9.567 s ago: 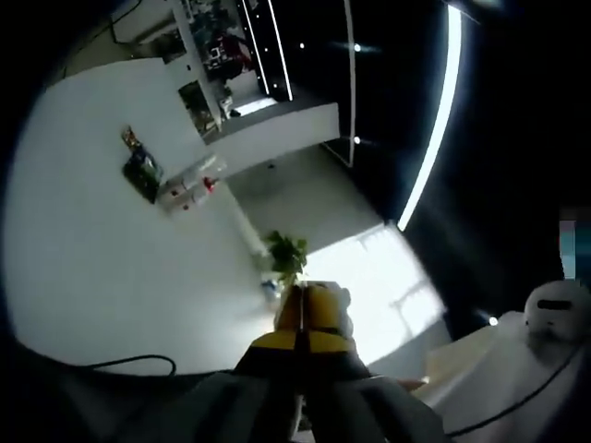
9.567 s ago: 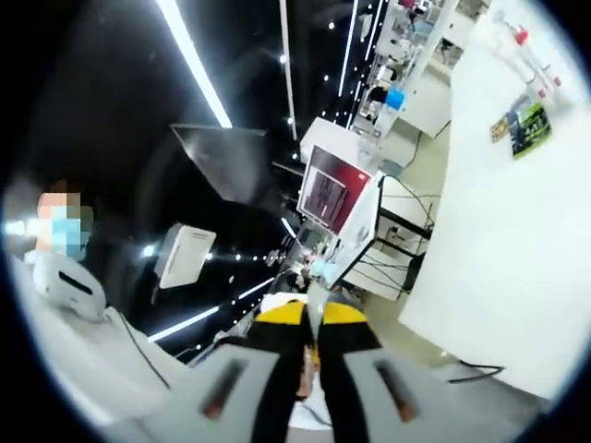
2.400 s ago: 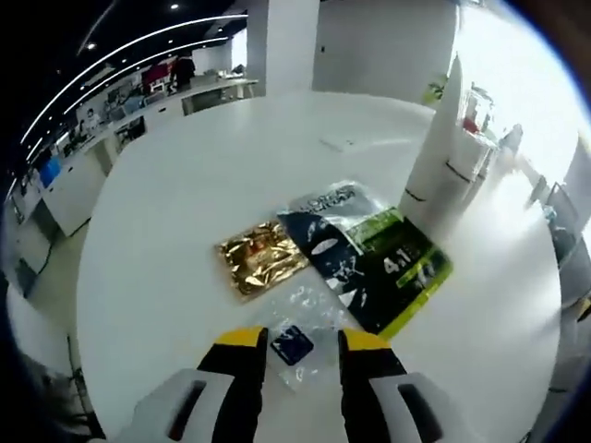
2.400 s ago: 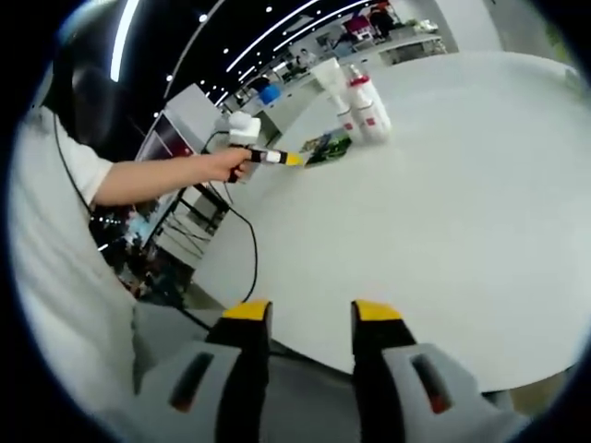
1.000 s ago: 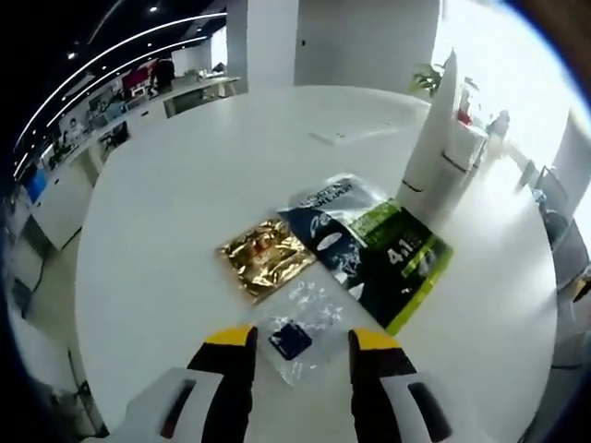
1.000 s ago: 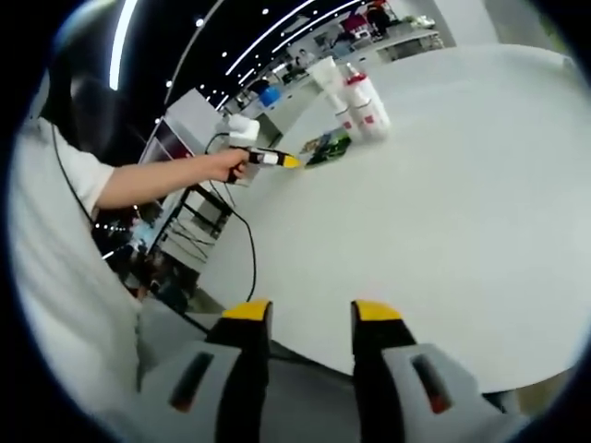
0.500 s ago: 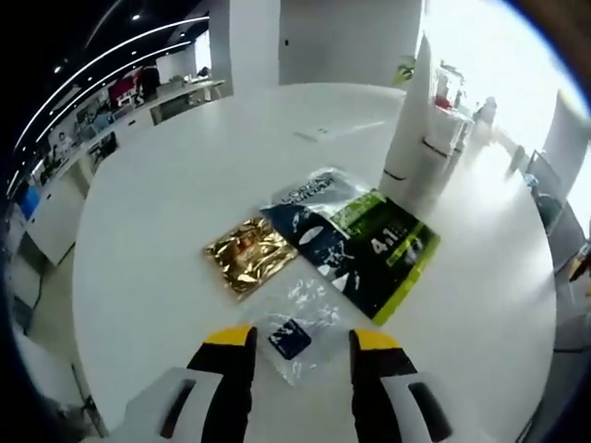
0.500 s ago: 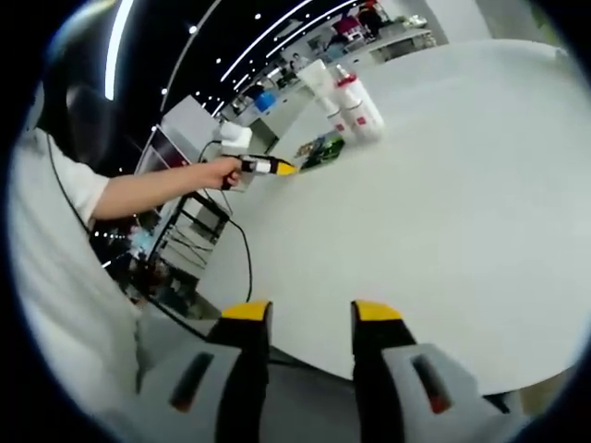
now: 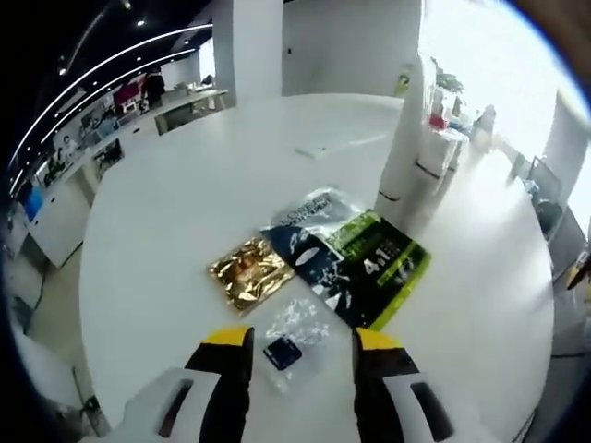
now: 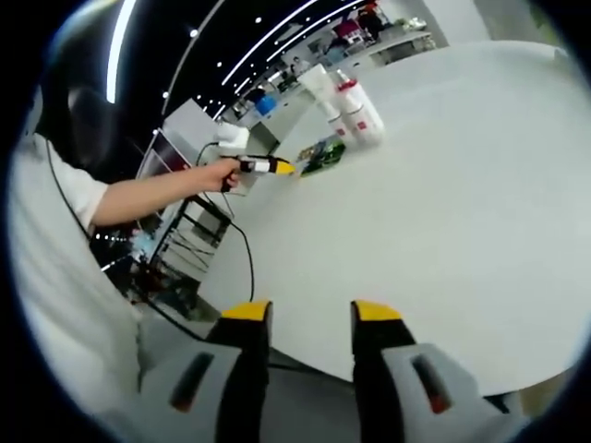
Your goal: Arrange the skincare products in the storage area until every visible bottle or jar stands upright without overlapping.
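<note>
While both pairs of jaws stand spread and empty, left gripper [image 9: 291, 343] hovers over a clear crinkled sachet [image 9: 292, 334] beside a gold foil packet [image 9: 247, 273] on the white table [image 9: 166, 212]; white bottles [image 10: 349, 111] stand upright far from right gripper [image 10: 300, 314].

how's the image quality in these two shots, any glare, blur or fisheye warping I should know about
Left gripper view: bright window glare at upper right washes out the tall white tube; the gold sachet throws reflections; the round white table bulges with fisheye curvature. Right gripper view: even light on the table, dark ceiling with streaked light strips, the distant bottles small and soft, the person's sleeve stretched along the left edge.
</note>
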The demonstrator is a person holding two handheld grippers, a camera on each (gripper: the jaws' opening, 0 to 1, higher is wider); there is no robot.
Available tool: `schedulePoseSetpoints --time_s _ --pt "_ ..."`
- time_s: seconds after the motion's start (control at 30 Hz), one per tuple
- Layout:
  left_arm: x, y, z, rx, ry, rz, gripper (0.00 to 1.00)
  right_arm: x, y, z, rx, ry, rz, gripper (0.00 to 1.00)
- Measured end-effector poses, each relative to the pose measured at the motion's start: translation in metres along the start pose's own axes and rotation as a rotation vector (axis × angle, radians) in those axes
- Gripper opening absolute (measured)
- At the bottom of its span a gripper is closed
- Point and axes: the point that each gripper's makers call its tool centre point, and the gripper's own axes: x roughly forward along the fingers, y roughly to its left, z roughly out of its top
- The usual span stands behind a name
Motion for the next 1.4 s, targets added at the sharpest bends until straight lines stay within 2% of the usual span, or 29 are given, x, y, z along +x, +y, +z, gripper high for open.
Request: schedulePoseSetpoints --time_s 0.07,0.1,0.2,0.23,0.3,0.4,0.47,0.5,0.57,0.7,0.73,0.77,0.83,0.87,0.97,1.17,1.4 --pt "-0.004 0.0 0.002 -0.004 -0.006 0.004 0.44 0.0 0.001 0.0 -0.007 -0.002 0.004 0.35" --pt "-0.009 -0.002 0.007 -0.043 -0.032 0.011 0.45 0.0 0.002 0.001 -0.009 -0.003 0.004 0.35" --pt "-0.031 -0.014 0.027 -0.159 -0.176 0.014 0.45 0.0 0.004 0.002 -0.025 -0.011 0.007 0.35" --pt "-0.034 -0.017 0.029 -0.175 -0.19 0.014 0.45 0.0 0.005 0.003 -0.027 -0.012 0.009 0.36" --pt "-0.05 -0.034 0.032 -0.236 -0.252 -0.006 0.47 0.0 0.007 0.003 -0.038 -0.014 0.016 0.36" --pt "-0.072 -0.062 0.031 -0.295 -0.329 -0.03 0.5 0.002 0.013 0.002 -0.064 -0.007 0.034 0.36" --pt "-0.092 -0.084 0.029 -0.363 -0.38 -0.055 0.52 0.004 0.018 0.0 -0.088 0.001 0.045 0.36" --pt "-0.102 -0.094 0.03 -0.367 -0.413 -0.067 0.54 0.005 0.02 -0.002 -0.099 0.008 0.053 0.36" --pt "-0.112 -0.101 0.027 -0.372 -0.421 -0.063 0.57 0.006 0.023 -0.003 -0.111 0.016 0.063 0.36" --pt "-0.144 -0.115 0.017 -0.412 -0.484 -0.032 0.57 0.008 0.032 -0.006 -0.147 0.028 0.09 0.36" --pt "-0.147 -0.117 0.016 -0.414 -0.49 -0.031 0.57 0.008 0.033 -0.005 -0.149 0.026 0.093 0.36" --pt "-0.153 -0.121 0.012 -0.416 -0.503 -0.027 0.57 0.007 0.039 -0.001 -0.174 0.002 0.108 0.36" --pt "-0.164 -0.128 0.004 -0.423 -0.52 -0.018 0.59 0.007 0.04 0.0 -0.186 -0.002 0.113 0.37" --pt "-0.174 -0.135 -0.001 -0.449 -0.547 -0.014 0.59 0.006 0.041 0.002 -0.192 0.004 0.113 0.37" --pt "-0.19 -0.148 -0.01 -0.468 -0.588 0.01 0.59 0.003 0.046 0.012 -0.227 -0.03 0.123 0.38" --pt "-0.209 -0.177 -0.025 -0.466 -0.623 0.049 0.62 0.001 0.055 0.027 -0.288 -0.058 0.138 0.42" --pt "-0.223 -0.201 -0.026 -0.48 -0.699 0.064 0.71 0.001 0.07 0.041 -0.368 -0.119 0.142 0.53"
